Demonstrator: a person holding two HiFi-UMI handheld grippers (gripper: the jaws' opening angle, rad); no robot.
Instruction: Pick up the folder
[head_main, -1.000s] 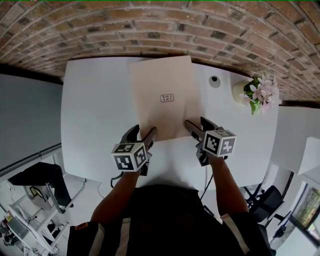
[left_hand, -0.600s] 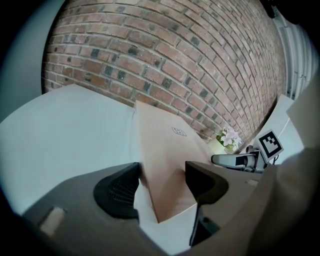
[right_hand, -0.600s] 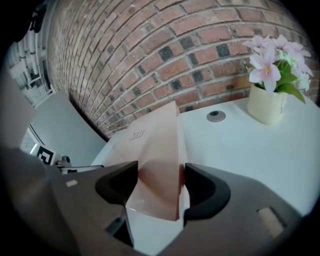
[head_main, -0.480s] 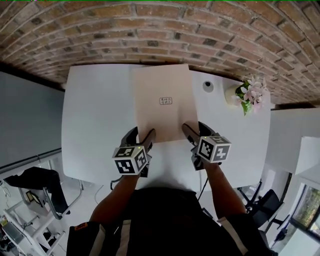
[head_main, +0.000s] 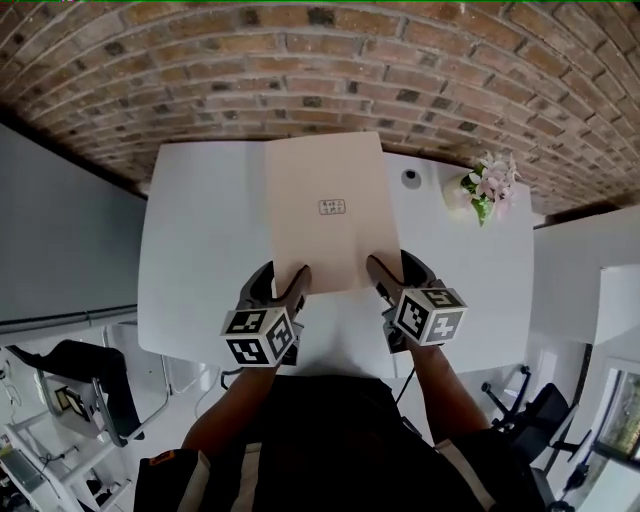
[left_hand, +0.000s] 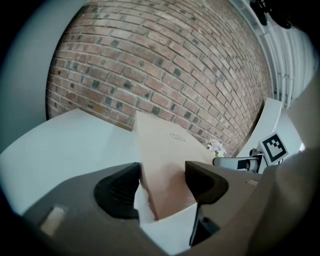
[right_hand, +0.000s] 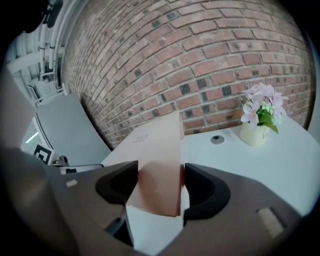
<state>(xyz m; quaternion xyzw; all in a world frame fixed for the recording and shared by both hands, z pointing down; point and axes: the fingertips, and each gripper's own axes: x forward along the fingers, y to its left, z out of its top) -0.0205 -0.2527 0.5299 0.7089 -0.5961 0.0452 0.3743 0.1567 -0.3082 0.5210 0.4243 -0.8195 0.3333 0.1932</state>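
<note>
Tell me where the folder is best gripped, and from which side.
Likely the folder at its two near corners, from the person's side, where the left hand-held gripper and right hand-held gripper hold it: it is broad, flat, its short edge nearest.

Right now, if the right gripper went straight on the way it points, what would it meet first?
The folder, already gripped in the right gripper. Beyond it the line probably reaches the white table, though depth is unclear.
</note>
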